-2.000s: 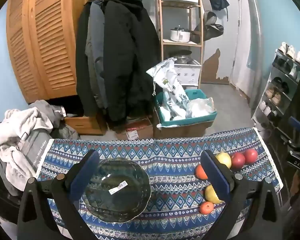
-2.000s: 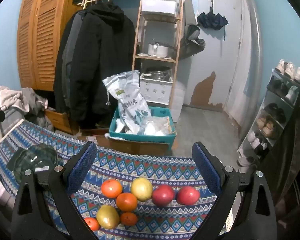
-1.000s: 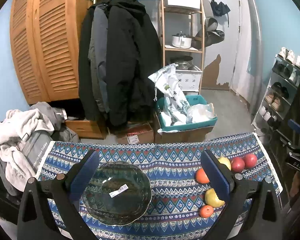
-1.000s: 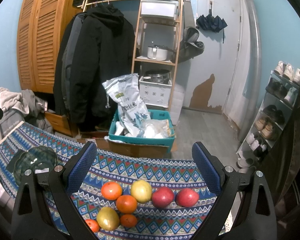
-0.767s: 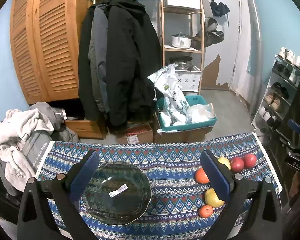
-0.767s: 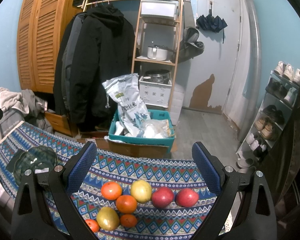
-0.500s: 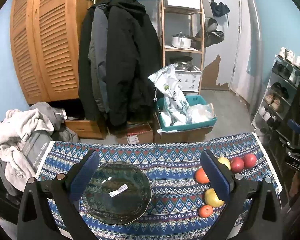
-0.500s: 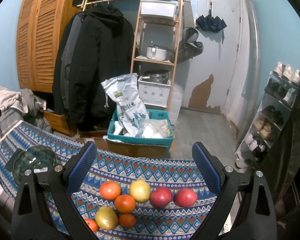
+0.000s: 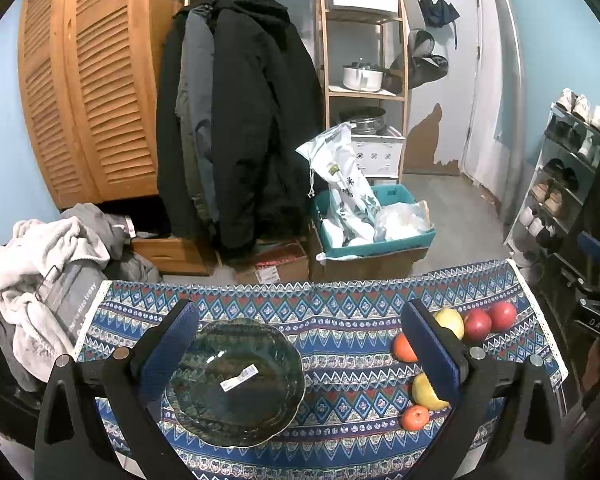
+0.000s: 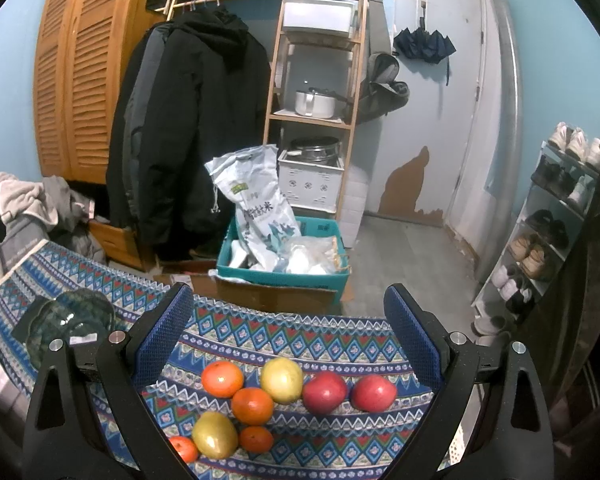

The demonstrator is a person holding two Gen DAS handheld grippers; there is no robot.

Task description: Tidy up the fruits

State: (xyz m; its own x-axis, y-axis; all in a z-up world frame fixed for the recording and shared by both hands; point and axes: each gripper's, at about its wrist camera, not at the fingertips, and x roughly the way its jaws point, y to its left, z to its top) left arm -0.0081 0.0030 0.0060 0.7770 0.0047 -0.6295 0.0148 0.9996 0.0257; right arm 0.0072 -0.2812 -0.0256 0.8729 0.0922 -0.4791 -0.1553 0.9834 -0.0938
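A dark green glass bowl with a white sticker sits on the patterned tablecloth, empty, between the jaws of my open left gripper. It also shows in the right wrist view at far left. Several fruits lie in a cluster on the cloth's right end: two red apples, two yellow apples and several oranges. My right gripper is open and empty, held above and around the cluster without touching it.
The table's far edge drops to the floor, where a teal crate of bags stands on cardboard boxes. A pile of clothes lies left of the table. A shoe rack stands at the right. Coats and a shelf are behind.
Both grippers stay open. The right gripper has drifted slightly, so the fruit sits a touch further left in its view. The left view has hardly changed over the last second.
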